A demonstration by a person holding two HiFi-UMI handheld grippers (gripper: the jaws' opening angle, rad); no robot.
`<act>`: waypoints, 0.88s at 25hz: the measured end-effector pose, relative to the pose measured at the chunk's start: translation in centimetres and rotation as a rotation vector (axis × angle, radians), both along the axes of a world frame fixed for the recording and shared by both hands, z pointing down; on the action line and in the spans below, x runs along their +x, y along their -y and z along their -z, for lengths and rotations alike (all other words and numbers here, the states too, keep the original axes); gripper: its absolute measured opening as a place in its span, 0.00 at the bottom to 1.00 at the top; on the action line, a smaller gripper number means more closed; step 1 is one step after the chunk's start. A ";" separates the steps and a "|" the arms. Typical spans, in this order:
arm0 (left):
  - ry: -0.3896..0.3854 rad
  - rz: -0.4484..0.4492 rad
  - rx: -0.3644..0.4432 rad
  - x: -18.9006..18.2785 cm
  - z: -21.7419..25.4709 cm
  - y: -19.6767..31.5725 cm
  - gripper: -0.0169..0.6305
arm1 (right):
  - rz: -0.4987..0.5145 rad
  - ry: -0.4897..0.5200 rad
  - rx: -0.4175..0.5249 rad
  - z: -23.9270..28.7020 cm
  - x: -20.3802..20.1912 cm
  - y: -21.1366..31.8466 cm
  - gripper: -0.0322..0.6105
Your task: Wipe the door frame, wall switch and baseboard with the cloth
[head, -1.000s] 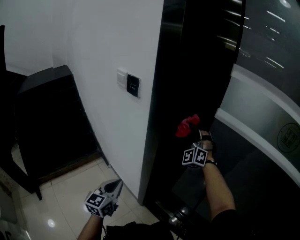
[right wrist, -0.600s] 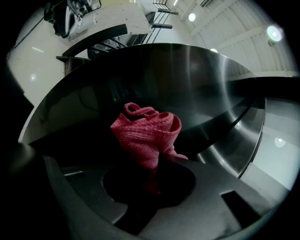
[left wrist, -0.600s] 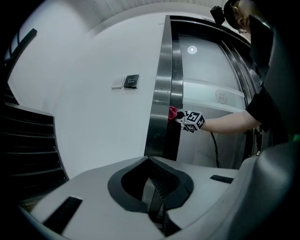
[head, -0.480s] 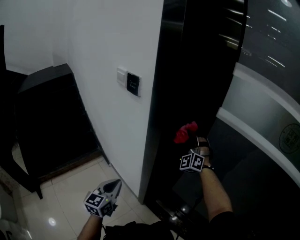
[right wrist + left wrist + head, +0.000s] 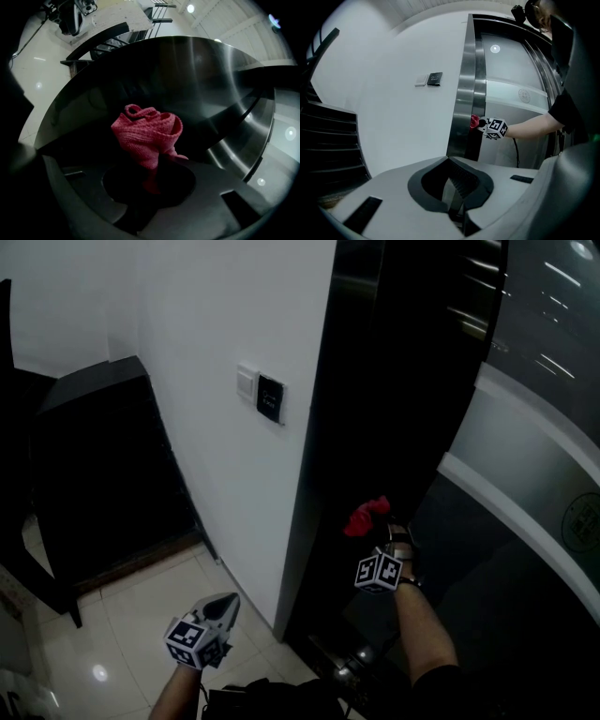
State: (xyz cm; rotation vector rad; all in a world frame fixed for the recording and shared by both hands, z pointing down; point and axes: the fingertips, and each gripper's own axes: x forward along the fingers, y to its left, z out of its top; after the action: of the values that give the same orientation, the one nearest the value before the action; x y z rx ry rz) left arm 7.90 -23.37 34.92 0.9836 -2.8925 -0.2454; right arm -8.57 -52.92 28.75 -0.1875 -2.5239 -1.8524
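Observation:
A bunched red cloth is pressed against the dark metal door frame, with my right gripper shut on it. In the right gripper view the cloth fills the middle, its tail pinched between the jaws, close to the curved steel frame. The wall switch, a white plate beside a black one, sits on the white wall left of the frame. My left gripper hangs low near the floor, jaws shut and empty. From the left gripper view I see the cloth on the frame.
A dark stepped cabinet stands at the left against the wall. Glossy light floor tiles lie below. A dark baseboard strip runs under the cabinet. A glass door with a pale band is right of the frame.
My right gripper has slid the cloth down the door frame and slightly left. The left gripper has barely shifted.

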 end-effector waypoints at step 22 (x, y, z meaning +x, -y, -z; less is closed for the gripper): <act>-0.025 0.043 -0.009 0.0 -1.1 -0.4 0.01 | 0.017 -0.142 0.000 -7.7 -0.1 0.1 0.14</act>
State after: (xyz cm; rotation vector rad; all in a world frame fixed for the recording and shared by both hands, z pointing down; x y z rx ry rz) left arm 7.87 -22.93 35.97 0.9109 -2.8924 -0.2459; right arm -8.68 -53.04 36.49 -0.3300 -2.4350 -1.7762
